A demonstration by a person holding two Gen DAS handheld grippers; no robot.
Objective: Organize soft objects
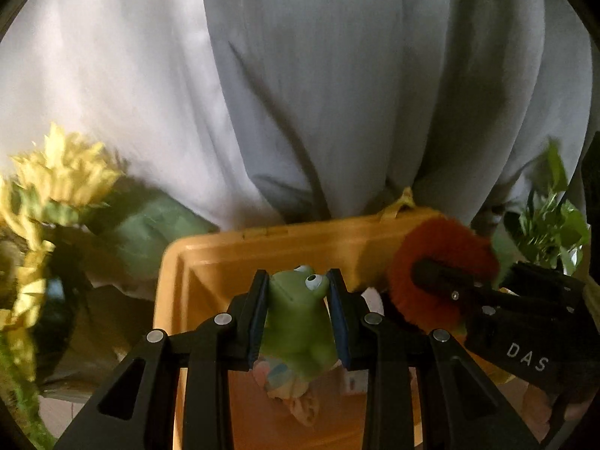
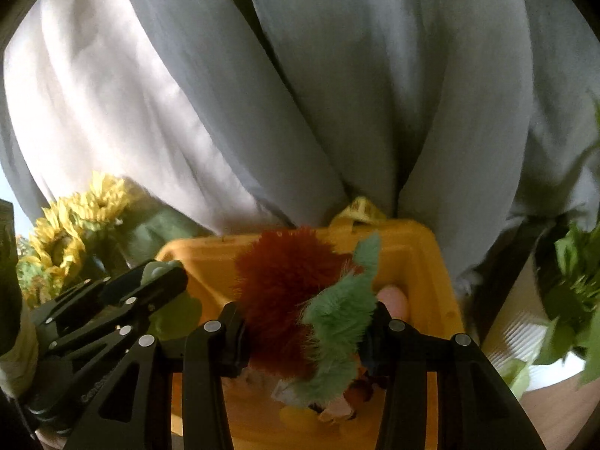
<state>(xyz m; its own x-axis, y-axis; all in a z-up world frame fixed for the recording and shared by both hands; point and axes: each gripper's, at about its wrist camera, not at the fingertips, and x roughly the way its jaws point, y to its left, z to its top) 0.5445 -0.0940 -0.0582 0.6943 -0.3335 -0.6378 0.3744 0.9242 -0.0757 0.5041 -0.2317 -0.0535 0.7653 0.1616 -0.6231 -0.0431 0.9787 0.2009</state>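
my left claw (image 1: 298,296) pinches a green frog toy (image 1: 296,322), head up, body hanging long between the fingers. my right claw (image 2: 305,322) is pressed on a furry red and green toy (image 2: 300,300), just to the frog's right. both hang over the open yellow bin (image 1: 210,258), which lies straight below and ahead of the fingers, more soft things in its bottom. i judge the drop goes straight down; neither claw looks nearer. grey curtain (image 1: 337,75) behind, sunflowers (image 1: 56,172) left.

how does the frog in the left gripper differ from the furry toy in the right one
The green frog is smooth and rubbery-looking; the furry toy is shaggy. The frog is all green with white eyes; the furry toy is rust-red and green. Both are clamped between fingers above the yellow bin.
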